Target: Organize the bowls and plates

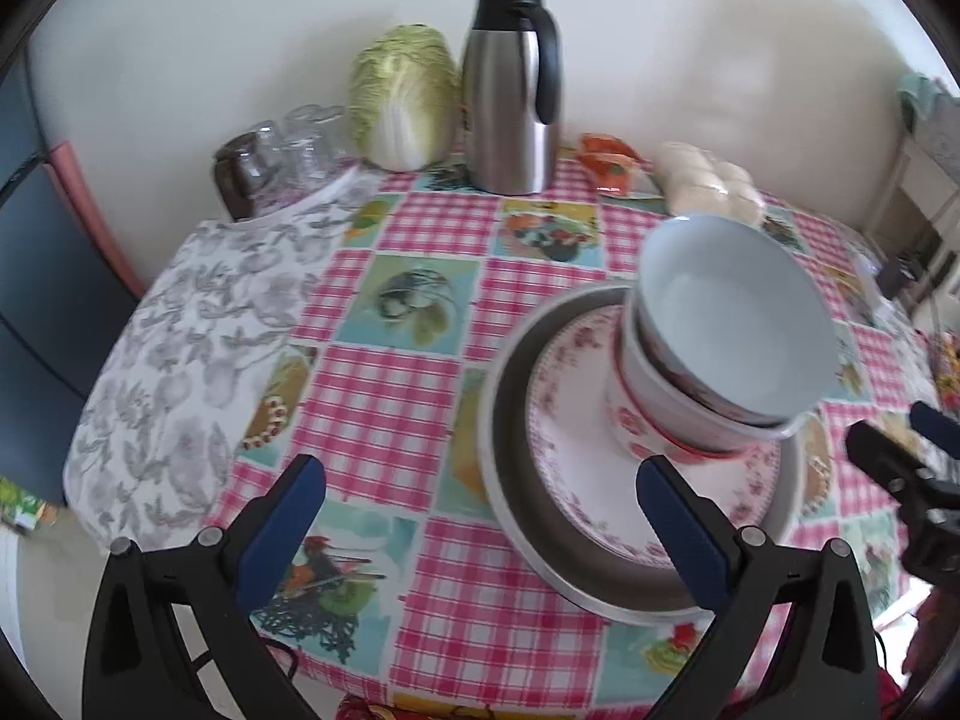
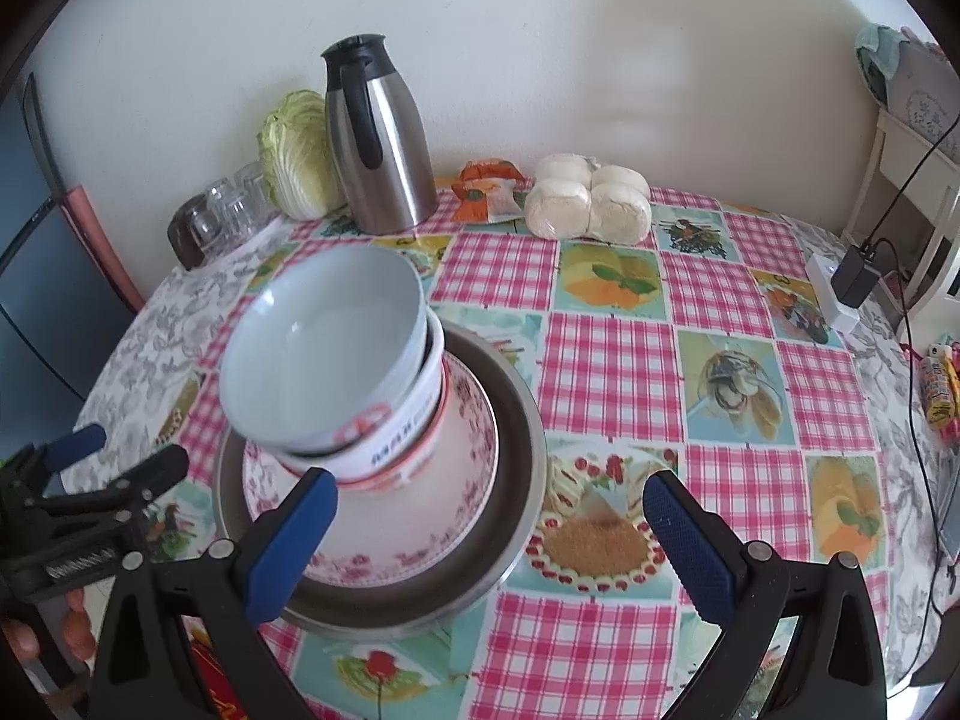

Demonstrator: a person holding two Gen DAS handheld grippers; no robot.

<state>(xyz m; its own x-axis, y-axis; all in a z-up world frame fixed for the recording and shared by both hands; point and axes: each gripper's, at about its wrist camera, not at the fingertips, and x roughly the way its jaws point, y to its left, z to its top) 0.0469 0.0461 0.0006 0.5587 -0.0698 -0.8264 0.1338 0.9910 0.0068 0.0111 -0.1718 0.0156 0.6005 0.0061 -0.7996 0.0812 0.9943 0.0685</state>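
— Plates and bowls, how many of each, biggest first?

— One metal pan (image 2: 522, 420) at the bottom, resting on the checked tablecloth (image 2: 606, 372). Inside it lies one floral plate (image 2: 420, 546) with a pink rim pattern. On the plate stand the bowls, nested and leaning: a pale blue bowl (image 2: 318, 354) on top, a white bowl (image 2: 396, 450) under it, and a red edge below that which may be a third; I cannot tell.

— Any writing?

— Dark characters on the white bowl's side, too blurred to read.

— And the grippers?

— Two. The left gripper (image 1: 480, 516) has its blue pads spread wide apart, holding nothing; its right pad sits over the near rim of the plate in its own view. The right gripper (image 2: 489, 531) is likewise spread and empty, its left pad in front of the bowls' base.

— What else is on the table?

— One steel thermos jug (image 2: 384, 150) by the wall, one cabbage (image 2: 300, 156) just beside it, one pack of white buns (image 2: 588, 204), one orange packet (image 2: 486, 186), and a few upturned glasses (image 2: 228, 210); their count is unclear.
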